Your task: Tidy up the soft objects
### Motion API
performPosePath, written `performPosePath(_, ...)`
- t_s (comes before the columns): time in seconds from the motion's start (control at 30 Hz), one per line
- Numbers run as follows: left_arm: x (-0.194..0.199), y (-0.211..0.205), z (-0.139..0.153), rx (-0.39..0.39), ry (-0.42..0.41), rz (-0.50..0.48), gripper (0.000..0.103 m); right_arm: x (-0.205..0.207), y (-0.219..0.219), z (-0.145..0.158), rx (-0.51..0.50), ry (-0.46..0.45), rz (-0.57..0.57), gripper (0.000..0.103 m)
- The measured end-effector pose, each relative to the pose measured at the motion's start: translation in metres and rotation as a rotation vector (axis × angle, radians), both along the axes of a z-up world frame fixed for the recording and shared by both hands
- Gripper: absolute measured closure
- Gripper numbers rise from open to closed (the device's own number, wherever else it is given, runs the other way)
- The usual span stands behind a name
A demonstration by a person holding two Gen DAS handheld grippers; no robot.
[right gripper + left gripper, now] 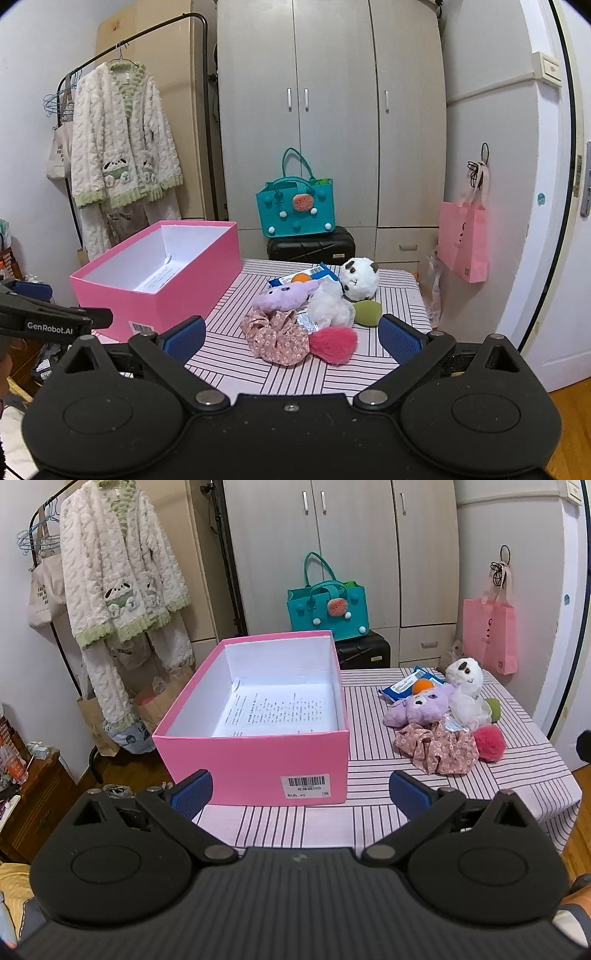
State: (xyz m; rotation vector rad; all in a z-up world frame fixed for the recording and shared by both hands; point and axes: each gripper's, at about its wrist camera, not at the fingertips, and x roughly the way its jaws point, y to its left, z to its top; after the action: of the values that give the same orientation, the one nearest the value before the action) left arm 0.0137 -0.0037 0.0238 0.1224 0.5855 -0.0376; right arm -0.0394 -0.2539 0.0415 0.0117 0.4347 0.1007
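A striped tabletop (391,295), pink-white with dark lines, carries everything. The largest thing on it is an open pink box (255,764) on its left part, white inside, with printed sheets of paper (273,710) lying flat on its bottom and a barcode label (305,786) on its near wall.

To the right of the box, apart from it, the soft objects lie in one loose heap. At the heap's near edge is a crumpled pink floral cloth (275,338), with a fluffy hot-pink pompom (334,345) touching its right side. Behind the cloth lies a lilac plush toy (284,297) with dark eyes, and beside that a white fluffy piece (328,308). A round white plush with dark ear and eye patches (358,278) sits at the back right, upright. An olive-green soft lump (367,312) rests below it. An orange ball (301,277) peeks out on a blue-and-white packet (321,273) at the far side.

The left gripper (301,792) hangs before the box's near wall, jaws spread wide and holding nothing. The right gripper (291,338) faces the heap, jaws likewise wide apart and empty, the floral cloth and pompom seen between the blue pads (400,341).
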Motion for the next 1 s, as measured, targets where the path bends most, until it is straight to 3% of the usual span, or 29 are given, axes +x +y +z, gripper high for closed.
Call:
performPosePath(0.47,0.001,0.001,-0.002,-0.006,0.011,0.000,0.000,0.000,-0.007,-0.002,0.022,0.002,0.017,0.002)
performPosePath(0.67,0.009,0.001,-0.004,0.033,0.036,-0.081,0.000,0.000,-0.020,-0.011,0.028,-0.105,0.073,0.001)
performPosePath(0.77,0.012,-0.004,0.002,0.038,0.027,-0.159,0.000,0.013,-0.024,-0.015,-0.033,-0.043,0.087,0.002)
performPosePath(1.0,0.021,-0.027,0.009,0.069,-0.047,-0.231,0.000,0.040,-0.056,-0.028,0.063,0.022,0.072,0.003)
